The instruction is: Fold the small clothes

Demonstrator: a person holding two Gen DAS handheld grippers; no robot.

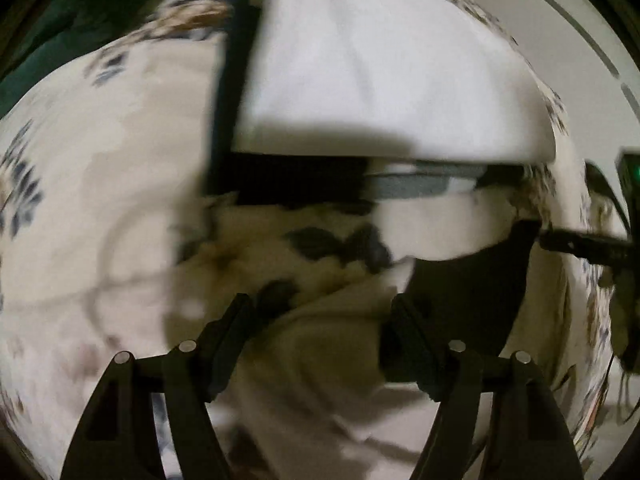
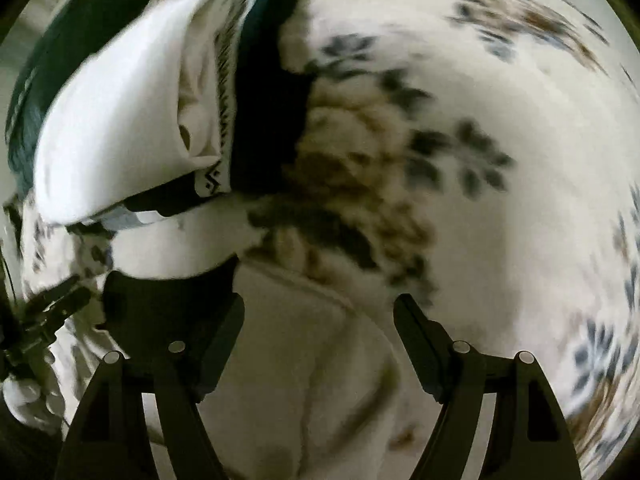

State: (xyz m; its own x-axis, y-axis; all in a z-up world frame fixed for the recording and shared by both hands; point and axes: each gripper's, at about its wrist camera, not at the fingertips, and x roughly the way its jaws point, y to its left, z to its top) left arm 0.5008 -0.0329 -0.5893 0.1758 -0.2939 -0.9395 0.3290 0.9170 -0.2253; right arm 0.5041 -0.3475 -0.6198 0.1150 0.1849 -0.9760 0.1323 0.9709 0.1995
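A stack of folded clothes lies on a floral bedsheet [image 1: 100, 152]: a white folded piece [image 1: 380, 80] on top, with dark and grey pieces [image 1: 404, 186] under it. In the right wrist view the same white piece [image 2: 116, 120] is at the left, with a patterned waistband [image 2: 214, 182] and a black garment [image 2: 264, 112]. A cream garment [image 1: 320, 344] lies between the fingers of my left gripper [image 1: 320, 312], whose jaws stand apart. My right gripper [image 2: 320, 312] is open over cream cloth [image 2: 312, 360]. The right gripper also shows at the right edge of the left wrist view [image 1: 576, 244].
The floral sheet [image 2: 500, 120] covers most of both views. A dark green cloth [image 1: 52, 24] lies at the upper left. A pale wall or panel [image 1: 560, 32] is at the upper right. Both views are motion-blurred.
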